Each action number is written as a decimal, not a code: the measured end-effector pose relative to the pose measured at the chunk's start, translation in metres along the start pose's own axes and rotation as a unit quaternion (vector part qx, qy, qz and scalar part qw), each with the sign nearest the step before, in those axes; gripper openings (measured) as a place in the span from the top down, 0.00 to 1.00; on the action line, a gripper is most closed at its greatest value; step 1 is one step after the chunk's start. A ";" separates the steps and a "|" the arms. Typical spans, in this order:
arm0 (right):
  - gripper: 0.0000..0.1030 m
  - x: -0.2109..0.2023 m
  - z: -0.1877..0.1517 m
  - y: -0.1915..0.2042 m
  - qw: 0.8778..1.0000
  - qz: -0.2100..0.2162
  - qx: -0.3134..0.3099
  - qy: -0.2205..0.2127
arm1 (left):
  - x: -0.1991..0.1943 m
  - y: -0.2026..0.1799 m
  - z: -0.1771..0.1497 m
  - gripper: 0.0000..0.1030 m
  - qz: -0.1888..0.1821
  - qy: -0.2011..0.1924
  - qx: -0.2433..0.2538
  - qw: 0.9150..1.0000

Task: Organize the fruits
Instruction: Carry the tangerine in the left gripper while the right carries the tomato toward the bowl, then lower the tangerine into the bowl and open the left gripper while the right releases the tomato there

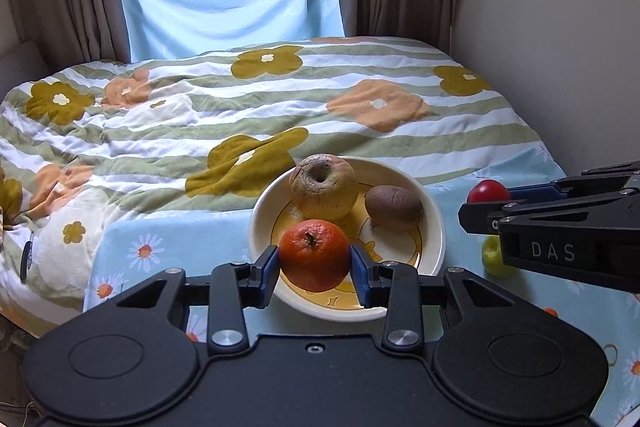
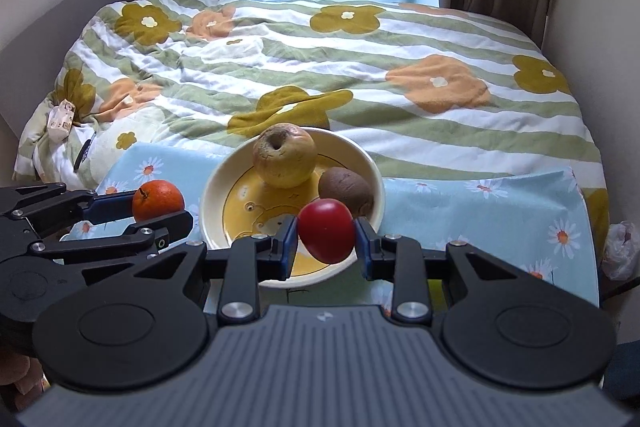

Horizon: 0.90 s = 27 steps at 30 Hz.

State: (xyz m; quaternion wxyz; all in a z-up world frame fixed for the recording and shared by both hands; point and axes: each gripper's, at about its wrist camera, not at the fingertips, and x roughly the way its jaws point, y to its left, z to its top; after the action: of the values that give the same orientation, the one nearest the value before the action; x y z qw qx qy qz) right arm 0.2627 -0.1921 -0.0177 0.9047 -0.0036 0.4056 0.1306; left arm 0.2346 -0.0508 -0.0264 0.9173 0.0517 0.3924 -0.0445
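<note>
Claws [image 1: 314, 269] (both laden) seemingly above bowl rim [image 1: 256, 223]

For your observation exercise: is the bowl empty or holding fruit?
Holding fruit: the bowl contains a wrinkled apple and a kiwi.

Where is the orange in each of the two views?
Left wrist view: the orange is at lower centre, held in the left gripper.
Right wrist view: the orange is at middle left, beside the bowl.
Shared landmark: the wrinkled apple in the bowl.
</note>
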 end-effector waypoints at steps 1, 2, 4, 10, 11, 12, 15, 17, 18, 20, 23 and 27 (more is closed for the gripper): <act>0.56 0.006 0.002 -0.005 1.000 0.001 0.001 0.003 | 0.008 -0.004 0.002 0.60 0.001 0.004 0.001 1.000; 0.56 0.011 0.003 -0.010 1.000 0.002 0.001 0.006 | 0.016 -0.006 0.004 0.60 0.001 0.008 0.002 1.000; 0.56 0.021 0.005 -0.019 1.000 0.006 0.002 0.013 | 0.032 -0.013 0.007 0.60 0.002 0.015 0.008 1.000; 0.56 0.047 0.009 -0.037 0.999 0.014 0.003 0.031 | 0.077 -0.024 0.011 0.60 0.006 0.041 0.016 0.999; 0.56 0.051 0.010 -0.039 0.999 0.015 0.003 0.033 | 0.083 -0.024 0.011 0.60 0.005 0.045 0.016 0.999; 0.56 0.054 0.010 -0.041 0.999 0.016 0.002 0.035 | 0.090 -0.026 0.011 0.60 0.004 0.049 0.017 0.999; 0.56 0.061 0.011 -0.047 0.999 0.018 0.001 0.039 | 0.105 -0.030 0.011 0.60 0.006 0.059 0.021 0.998; 0.56 0.064 0.011 -0.051 0.999 0.019 0.003 0.041 | 0.112 -0.031 0.010 0.60 0.005 0.065 0.020 0.998; 0.56 0.065 0.011 -0.051 0.999 0.019 0.005 0.041 | 0.114 -0.032 0.010 0.60 0.005 0.067 0.019 0.998; 0.56 0.066 0.011 -0.054 0.999 0.019 0.007 0.042 | 0.117 -0.034 0.010 0.59 0.005 0.070 0.022 0.997; 0.56 0.066 0.012 -0.055 0.999 0.021 0.012 0.043 | 0.116 -0.036 0.010 0.38 0.008 0.065 0.029 0.997; 0.56 0.061 0.014 -0.054 0.999 0.022 0.012 0.038 | 0.100 -0.031 0.011 0.17 0.012 0.042 0.027 0.999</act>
State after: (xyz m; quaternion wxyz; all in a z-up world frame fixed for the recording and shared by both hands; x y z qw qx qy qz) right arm 0.3247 -0.2287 -0.0585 0.8855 0.0116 0.4413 0.1451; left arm 0.3075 -0.0872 -0.0935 0.8986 0.0826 0.4290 -0.0414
